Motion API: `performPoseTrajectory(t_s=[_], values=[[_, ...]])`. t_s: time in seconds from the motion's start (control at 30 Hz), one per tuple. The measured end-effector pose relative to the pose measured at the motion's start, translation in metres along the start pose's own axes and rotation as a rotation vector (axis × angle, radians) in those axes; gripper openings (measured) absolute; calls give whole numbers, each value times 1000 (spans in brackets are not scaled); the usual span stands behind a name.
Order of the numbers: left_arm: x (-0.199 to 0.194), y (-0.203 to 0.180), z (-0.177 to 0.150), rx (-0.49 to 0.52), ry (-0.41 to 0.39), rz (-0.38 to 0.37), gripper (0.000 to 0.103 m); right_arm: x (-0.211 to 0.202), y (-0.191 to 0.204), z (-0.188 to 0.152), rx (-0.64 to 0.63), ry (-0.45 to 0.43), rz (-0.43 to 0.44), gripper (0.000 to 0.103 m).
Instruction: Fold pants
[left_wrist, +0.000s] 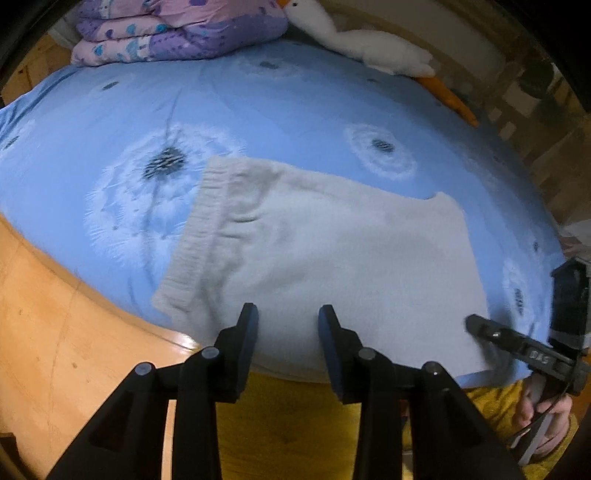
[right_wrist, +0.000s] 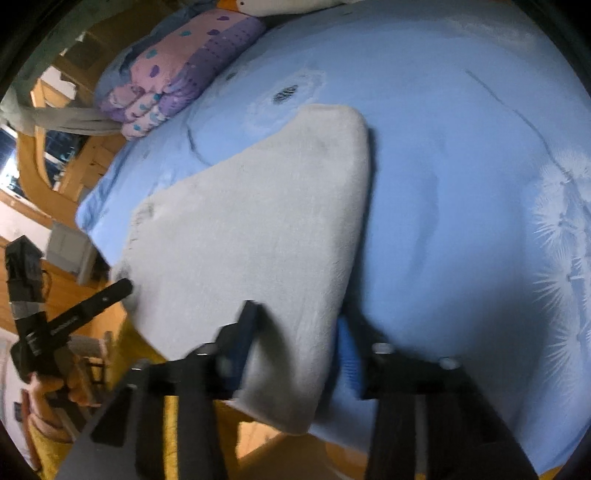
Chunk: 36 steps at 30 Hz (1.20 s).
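Note:
Pale grey fleece pants (left_wrist: 332, 258) lie folded on the blue bed sheet (left_wrist: 277, 110), ribbed waistband (left_wrist: 199, 229) at the left. My left gripper (left_wrist: 288, 317) is open and empty, hovering over the pants' near edge. My right gripper (right_wrist: 295, 325) is open, its fingers either side of the pants' (right_wrist: 258, 229) near corner, which hangs over the bed edge. It is not closed on the cloth. The right gripper also shows in the left wrist view (left_wrist: 476, 325), and the left gripper shows in the right wrist view (right_wrist: 122, 288).
A folded purple and pink quilt (left_wrist: 177, 33) and a white plush goose (left_wrist: 362, 44) lie at the far end of the bed. The wooden bed frame (left_wrist: 55, 314) runs along the near edge. My yellow clothing (left_wrist: 295, 424) is below.

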<state>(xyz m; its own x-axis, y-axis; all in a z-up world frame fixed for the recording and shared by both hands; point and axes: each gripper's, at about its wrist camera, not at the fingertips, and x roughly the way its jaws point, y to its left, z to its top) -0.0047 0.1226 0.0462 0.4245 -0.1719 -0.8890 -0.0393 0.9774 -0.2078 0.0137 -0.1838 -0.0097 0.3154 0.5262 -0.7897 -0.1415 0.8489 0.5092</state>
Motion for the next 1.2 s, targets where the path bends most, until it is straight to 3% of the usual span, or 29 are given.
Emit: performPoseTrajectory(t_s=[0.2, 0.47, 0.7, 1.2], values=[[5, -28, -3, 63, 13, -67, 36, -10, 1, 6, 28, -27, 54, 15], [21, -58, -17, 160, 30, -78, 39, -40, 24, 20, -27, -91, 128, 13], [21, -49, -15, 118, 38, -115, 39, -49, 47, 23, -92, -112, 131, 12], [11, -48, -12, 116, 35, -82, 39, -51, 47, 24, -111, -113, 118, 12]])
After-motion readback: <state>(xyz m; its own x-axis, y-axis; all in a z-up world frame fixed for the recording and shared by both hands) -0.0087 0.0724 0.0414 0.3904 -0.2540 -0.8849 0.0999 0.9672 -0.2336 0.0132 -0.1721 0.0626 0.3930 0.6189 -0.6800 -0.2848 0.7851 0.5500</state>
